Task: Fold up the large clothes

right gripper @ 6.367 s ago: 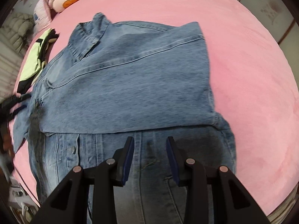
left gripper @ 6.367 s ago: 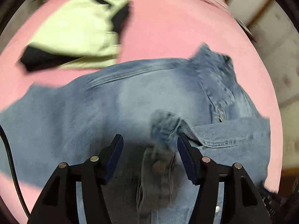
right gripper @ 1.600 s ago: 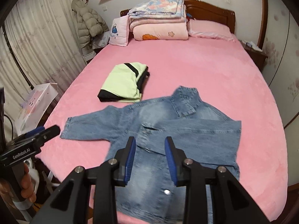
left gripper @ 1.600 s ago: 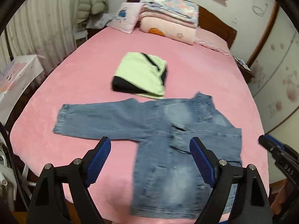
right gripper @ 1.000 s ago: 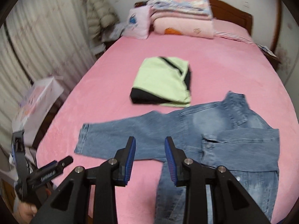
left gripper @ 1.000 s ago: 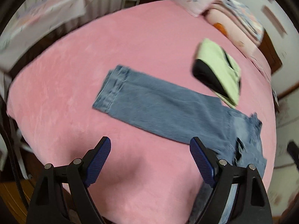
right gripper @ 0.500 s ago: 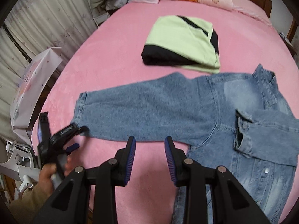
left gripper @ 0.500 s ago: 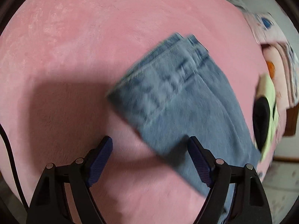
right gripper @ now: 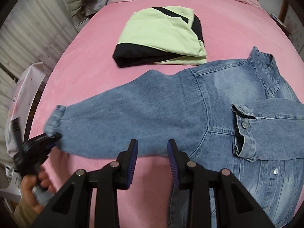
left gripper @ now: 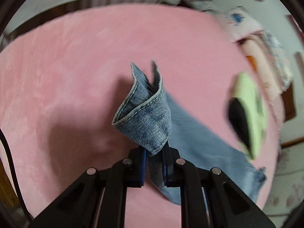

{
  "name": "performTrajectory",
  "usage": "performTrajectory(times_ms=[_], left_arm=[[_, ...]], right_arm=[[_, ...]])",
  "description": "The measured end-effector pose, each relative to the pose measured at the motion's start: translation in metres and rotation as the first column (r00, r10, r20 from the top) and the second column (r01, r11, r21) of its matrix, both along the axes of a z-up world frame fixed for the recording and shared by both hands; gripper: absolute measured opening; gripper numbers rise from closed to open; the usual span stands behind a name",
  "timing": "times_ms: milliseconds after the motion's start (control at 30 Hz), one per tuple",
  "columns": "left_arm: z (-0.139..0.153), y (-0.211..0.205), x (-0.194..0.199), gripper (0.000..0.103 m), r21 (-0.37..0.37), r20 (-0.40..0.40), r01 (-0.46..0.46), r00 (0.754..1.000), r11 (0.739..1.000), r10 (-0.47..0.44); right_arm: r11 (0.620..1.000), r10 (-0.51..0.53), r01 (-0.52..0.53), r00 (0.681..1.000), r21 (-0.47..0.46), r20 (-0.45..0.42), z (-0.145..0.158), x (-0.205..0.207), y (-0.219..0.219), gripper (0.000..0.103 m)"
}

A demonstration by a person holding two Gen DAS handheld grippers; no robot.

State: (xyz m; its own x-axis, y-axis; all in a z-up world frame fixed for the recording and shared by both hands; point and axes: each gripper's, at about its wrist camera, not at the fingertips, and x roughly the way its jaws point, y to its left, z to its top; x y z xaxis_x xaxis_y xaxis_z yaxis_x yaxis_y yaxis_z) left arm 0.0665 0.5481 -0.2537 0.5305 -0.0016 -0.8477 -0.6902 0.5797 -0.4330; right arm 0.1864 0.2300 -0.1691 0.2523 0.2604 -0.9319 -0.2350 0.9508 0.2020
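A bed (right gripper: pixel 91 72) covered in a pink sheet fills both views, with pink pillows and folded bedding stacked at its head and a pale curtain along one side. No container shows clearly; a white, bag-like shape beside the bed is too blurred to make out. A denim jacket (right gripper: pixel 218 114) lies spread on the sheet, one sleeve folded across its front, the other sleeve (right gripper: pixel 129 117) stretched out toward the bed's edge. Just beyond it sits a folded green and black garment (right gripper: pixel 163 36).

The left hand-held gripper (left gripper: pixel 154 168) has just been closing and is now clamped on the cuff (left gripper: pixel 144 117) of the outstretched sleeve, which stands bunched above the pads. The right hand-held gripper (right gripper: pixel 153 163) hangs above the sleeve near the armpit, its jaws partly apart and nothing between them. A person's hand (right gripper: pixel 33 191) grips the left tool's handle.
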Motion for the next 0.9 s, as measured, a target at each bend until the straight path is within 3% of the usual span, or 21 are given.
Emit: performTrajectory(times_ms=[100, 200, 300, 367, 433, 467, 533, 567, 600, 667, 767, 900], left_arm=[[0.049, -0.035, 0.011, 0.011, 0.027, 0.114, 0.103, 0.988, 0.994, -0.105], [0.101, -0.091, 0.032, 0.011, 0.055, 0.237, 0.239, 0.94, 0.969, -0.245], [0.142, -0.154, 0.056, 0.011, 0.086, 0.337, 0.387, 0.856, 0.918, -0.392], [0.159, -0.215, 0.075, 0.011, 0.097, 0.391, 0.504, 0.774, 0.858, -0.499], [0.163, -0.264, 0.089, 0.011, 0.112, 0.407, 0.578, 0.715, 0.808, -0.568], [0.158, -0.299, 0.098, 0.011, 0.117, 0.403, 0.631, 0.675, 0.767, -0.618], [0.143, -0.351, 0.11, 0.012, 0.123, 0.379, 0.693, 0.629, 0.71, -0.679], [0.125, -0.388, 0.118, 0.012, 0.12, 0.341, 0.742, 0.593, 0.66, -0.73], [0.113, -0.408, 0.121, 0.012, 0.119, 0.31, 0.767, 0.575, 0.631, -0.757], [0.069, -0.461, 0.128, 0.023, 0.088, 0.195, 0.836, 0.519, 0.542, -0.832], [0.022, -0.487, 0.129, 0.024, 0.043, 0.069, 0.867, 0.494, 0.497, -0.867], [0.007, -0.478, 0.097, 0.024, 0.062, -0.007, 0.855, 0.515, 0.514, -0.857]], right_arm=[[1.0, -0.024, 0.024, 1.0, 0.015, 0.01, 0.005, 0.003, -0.018, 0.032], [0.998, -0.058, 0.058, 0.998, 0.013, 0.016, 0.01, 0.005, -0.045, 0.032], [0.993, -0.114, 0.114, 0.993, 0.016, 0.018, 0.014, 0.004, -0.083, 0.032], [0.989, -0.15, 0.15, 0.988, 0.012, 0.03, 0.017, 0.002, -0.108, 0.032], [0.979, -0.202, 0.202, 0.978, 0.004, 0.05, 0.021, -0.002, -0.146, 0.032], [0.974, -0.226, 0.226, 0.973, -0.002, 0.055, 0.022, -0.005, -0.164, 0.032], [0.963, -0.268, 0.269, 0.962, -0.013, 0.055, 0.021, -0.009, -0.194, 0.032], [0.955, -0.295, 0.297, 0.954, -0.023, 0.054, 0.018, -0.01, -0.216, 0.032], [0.947, -0.316, 0.318, 0.947, -0.035, 0.051, 0.015, -0.011, -0.233, 0.032], [0.931, -0.354, 0.356, 0.935, -0.079, 0.035, 0.002, -0.013, -0.264, 0.032], [0.914, -0.396, 0.392, 0.918, -0.101, -0.022, -0.017, -0.015, -0.299, 0.032], [0.919, -0.392, 0.387, 0.917, -0.072, -0.078, -0.037, -0.013, -0.323, 0.032]])
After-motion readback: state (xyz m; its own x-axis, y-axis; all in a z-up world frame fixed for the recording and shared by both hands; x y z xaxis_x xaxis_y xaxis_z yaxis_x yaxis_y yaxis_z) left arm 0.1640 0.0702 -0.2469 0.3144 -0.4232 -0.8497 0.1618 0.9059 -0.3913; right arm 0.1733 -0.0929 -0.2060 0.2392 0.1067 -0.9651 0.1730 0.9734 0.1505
